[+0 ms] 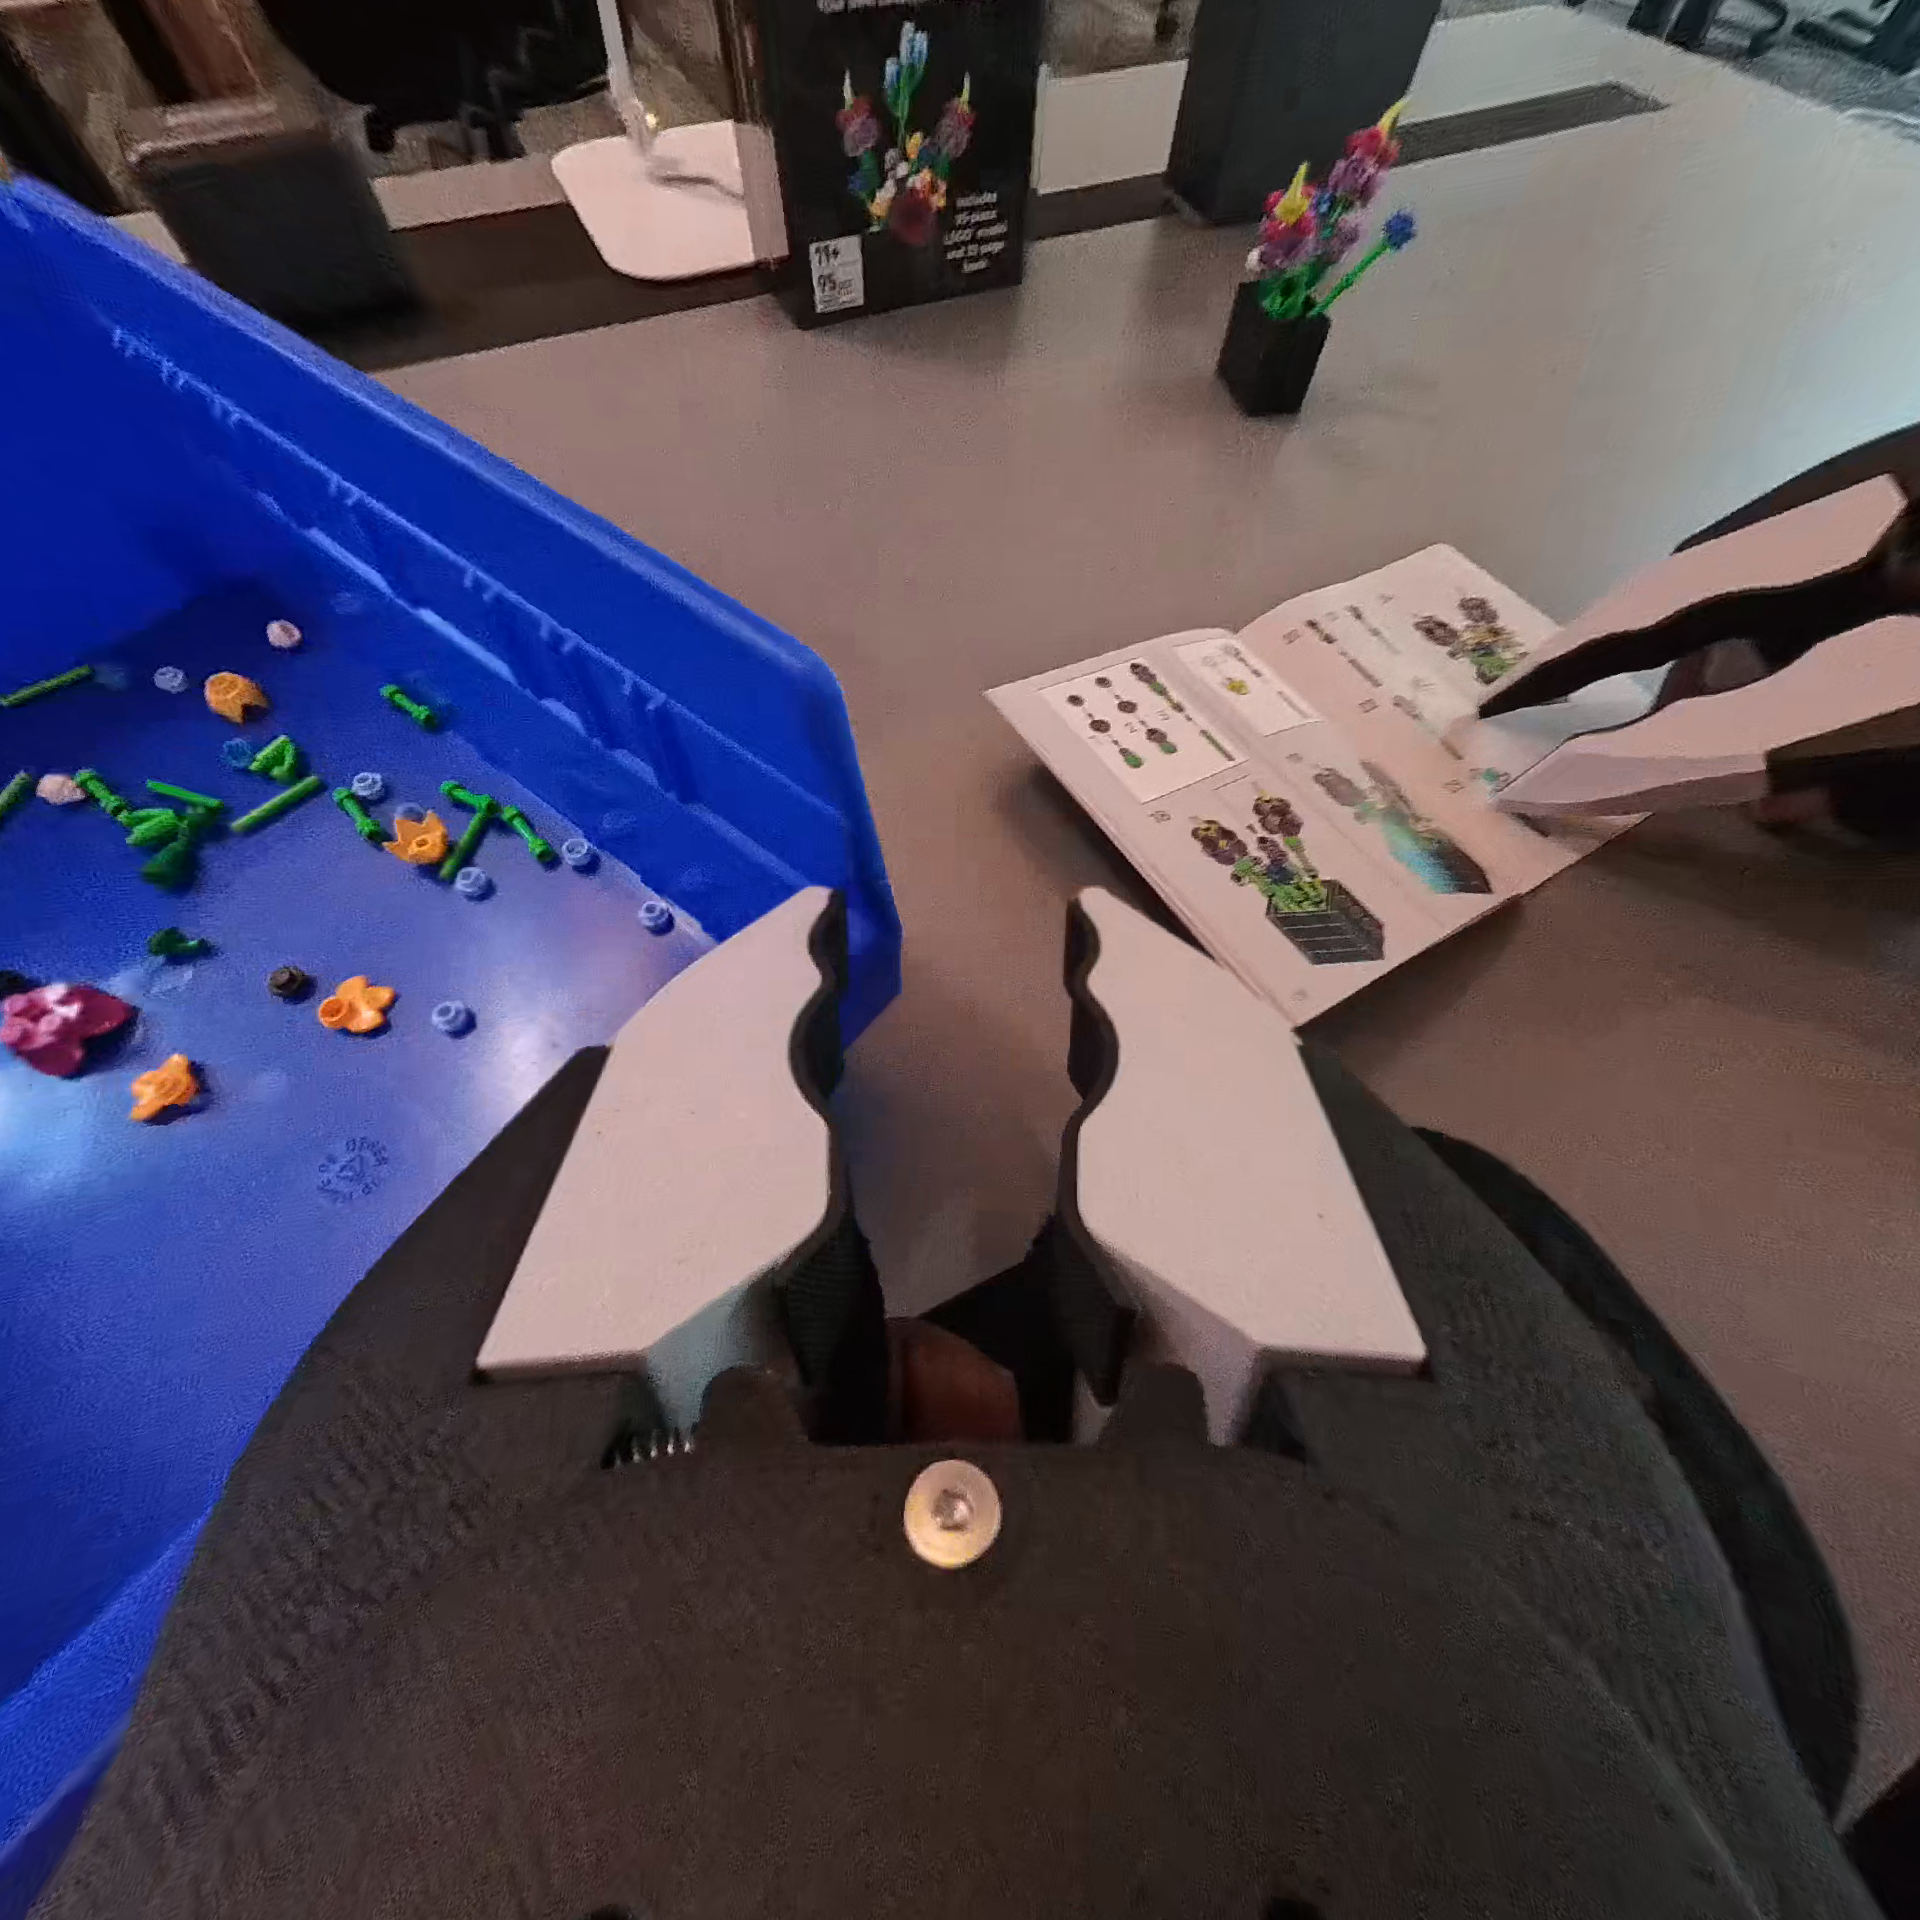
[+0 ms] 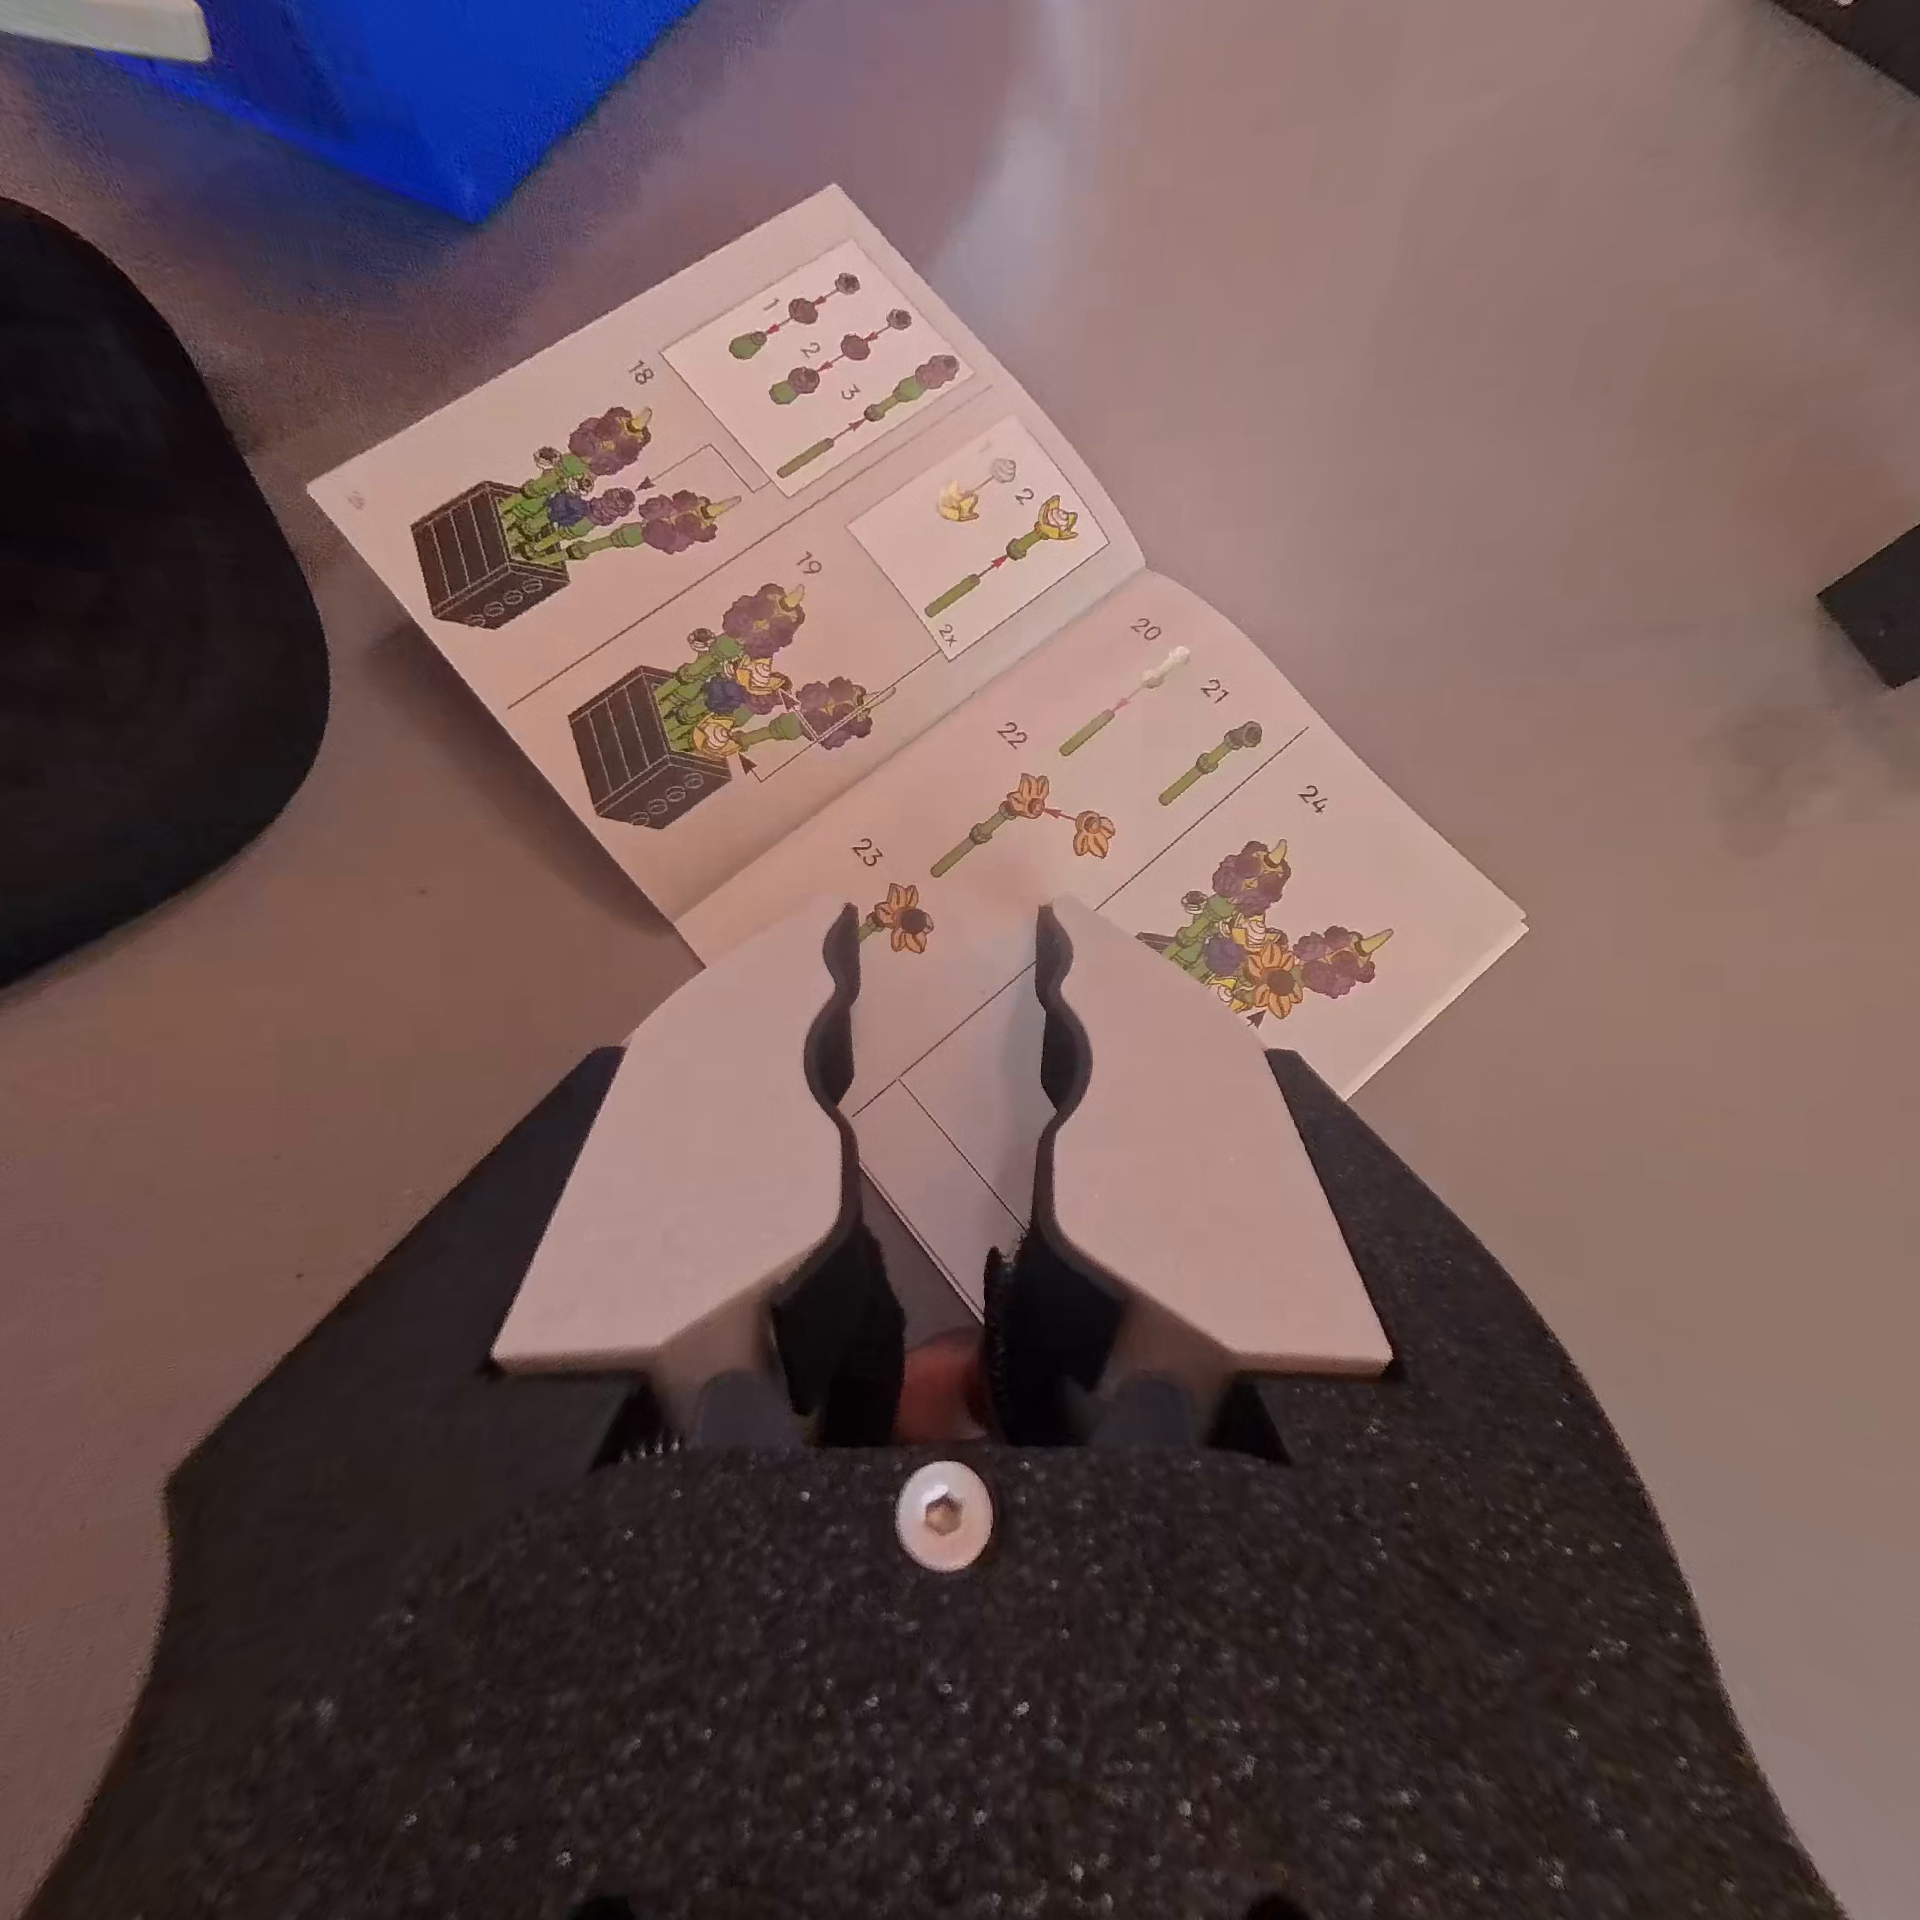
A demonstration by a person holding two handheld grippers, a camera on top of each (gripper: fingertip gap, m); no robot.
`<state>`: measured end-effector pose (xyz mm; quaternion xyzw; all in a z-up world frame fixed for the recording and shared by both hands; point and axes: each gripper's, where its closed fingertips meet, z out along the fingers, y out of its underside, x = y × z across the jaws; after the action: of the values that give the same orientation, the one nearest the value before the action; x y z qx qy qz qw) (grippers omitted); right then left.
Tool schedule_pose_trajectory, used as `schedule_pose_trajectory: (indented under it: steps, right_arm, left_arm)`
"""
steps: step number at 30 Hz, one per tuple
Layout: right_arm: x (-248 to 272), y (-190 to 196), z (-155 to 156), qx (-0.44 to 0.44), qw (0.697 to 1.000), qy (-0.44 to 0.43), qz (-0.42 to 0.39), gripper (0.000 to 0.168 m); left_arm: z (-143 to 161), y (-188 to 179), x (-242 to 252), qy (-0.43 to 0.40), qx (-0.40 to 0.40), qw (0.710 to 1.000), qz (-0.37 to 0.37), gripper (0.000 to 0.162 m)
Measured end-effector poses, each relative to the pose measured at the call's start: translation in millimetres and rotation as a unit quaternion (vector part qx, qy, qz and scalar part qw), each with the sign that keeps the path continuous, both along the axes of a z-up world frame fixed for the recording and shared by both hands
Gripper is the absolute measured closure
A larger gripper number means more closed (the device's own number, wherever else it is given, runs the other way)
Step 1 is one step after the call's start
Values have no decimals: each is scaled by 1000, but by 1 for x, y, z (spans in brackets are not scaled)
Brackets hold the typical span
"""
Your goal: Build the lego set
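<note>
Left gripper [image 1: 951, 914] hovering, jaws released and holding nothing; blue bin [image 1: 665, 582] sitting just left of its fingertips, loose lego pieces [image 1: 312, 821] scattered inside, likely kept there for easy picking. Right gripper [image 2: 945, 914] is hanging over the instruction booklet [image 2: 831, 623], jaws parted, empty; booklet lying open ahead of the tips, probably for reading steps. Finished bouquet model [image 1: 1320, 249] standing well beyond. Contact with the page is hard to judge; fingers are covering its near corner.

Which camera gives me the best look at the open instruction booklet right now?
The right wrist view: the instruction booklet fills the middle of the frame, both pages sharp, with the open right claw over its near edge. The left wrist view shows the same booklet smaller, off to the side, blurrier, partly covered by the right claw.
</note>
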<state>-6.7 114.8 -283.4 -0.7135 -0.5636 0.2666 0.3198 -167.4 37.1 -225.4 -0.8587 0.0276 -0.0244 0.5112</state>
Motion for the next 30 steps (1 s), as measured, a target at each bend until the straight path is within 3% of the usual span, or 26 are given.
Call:
schedule_pose_trajectory:
  steps: [4,7,12,16,22,30]
  right_arm:
    - [0,0,0,2,1000,-2,1,135]
    - [0,0,0,8,1000,-7,3,135]
    - [-1,-6,2,-13,1000,-1,20,123]
    - [-3,-8,20,-37,998,49,22,121]
    - [2,-5,30,-75,993,87,14,122]
    - [2,-9,34,-86,991,100,30,122]
  left_arm:
    - [36,-6,-21,35,25,999,6,123]
    - [53,-18,-54,116,-32,993,-19,123]
    - [25,-32,-104,165,-262,950,-43,122]
    - [4,-1,-102,121,-283,950,-52,122]
    - [-38,5,-131,109,-337,935,32,133]
    - [-43,10,-141,30,-292,955,49,128]
